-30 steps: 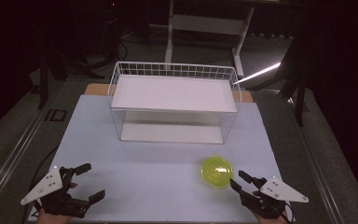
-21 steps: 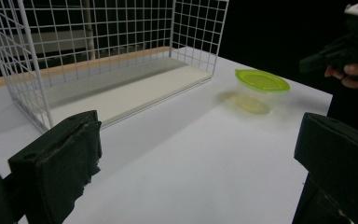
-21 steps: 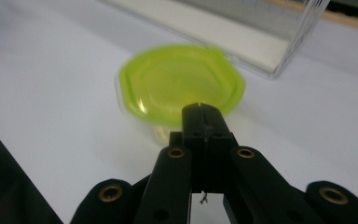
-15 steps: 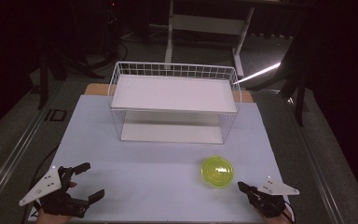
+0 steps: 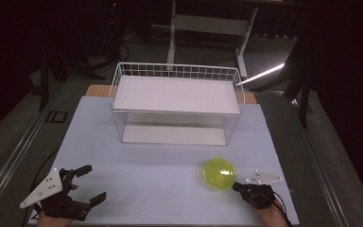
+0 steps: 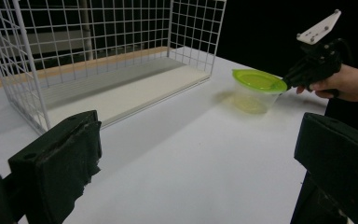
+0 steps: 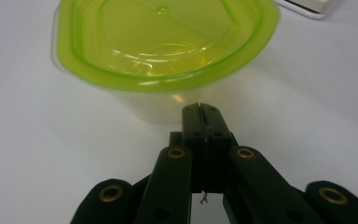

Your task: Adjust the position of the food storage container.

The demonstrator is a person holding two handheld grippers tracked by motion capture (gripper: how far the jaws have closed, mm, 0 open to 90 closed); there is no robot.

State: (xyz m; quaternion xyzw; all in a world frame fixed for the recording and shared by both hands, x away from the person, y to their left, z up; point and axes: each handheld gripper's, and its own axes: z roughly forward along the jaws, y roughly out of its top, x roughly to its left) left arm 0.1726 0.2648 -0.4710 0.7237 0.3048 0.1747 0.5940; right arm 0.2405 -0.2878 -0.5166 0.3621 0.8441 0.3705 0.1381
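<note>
Right gripper [image 5: 240, 187], jaws pressed together on nothing, is held just short of the tub [image 5: 220, 173], apparently below its green lid. Left gripper [image 5: 86, 184], spread, is well apart.

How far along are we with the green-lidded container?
Done: the right gripper has reached the container, jaws shut, nothing between them, tips just below the lid's rim. In hand: nothing is held; the left gripper waits open at the near left. Left: gripping the container; both levels of the wire rack are bare.
</note>
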